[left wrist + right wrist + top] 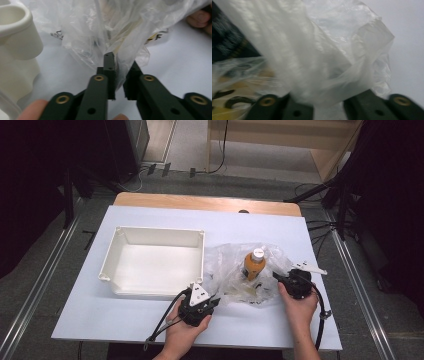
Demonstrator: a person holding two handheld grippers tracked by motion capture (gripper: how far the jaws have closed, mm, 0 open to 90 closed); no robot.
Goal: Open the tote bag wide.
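Note:
A crumpled clear plastic bag (225, 265) lies on the white table (125, 320), right of centre. Inside it stands an orange bottle (254, 265) with a white cap. My left gripper (216, 301) is at the bag's near left edge; in the left gripper view the jaws (121, 62) are pinched on a fold of the bag (100, 30). My right gripper (276, 276) is at the bag's right side. In the right gripper view bunched film (324, 50) covers the gripper (328, 92) and hides its jaw tips. A dark and yellow label (232, 75) shows through the plastic.
An empty white tray (160, 231) sits left of the bag, its rounded corner (17, 37) close beside my left gripper. The wooden table edge (200, 202) runs along the back. Fingers of the other hand (200, 20) show behind the bag.

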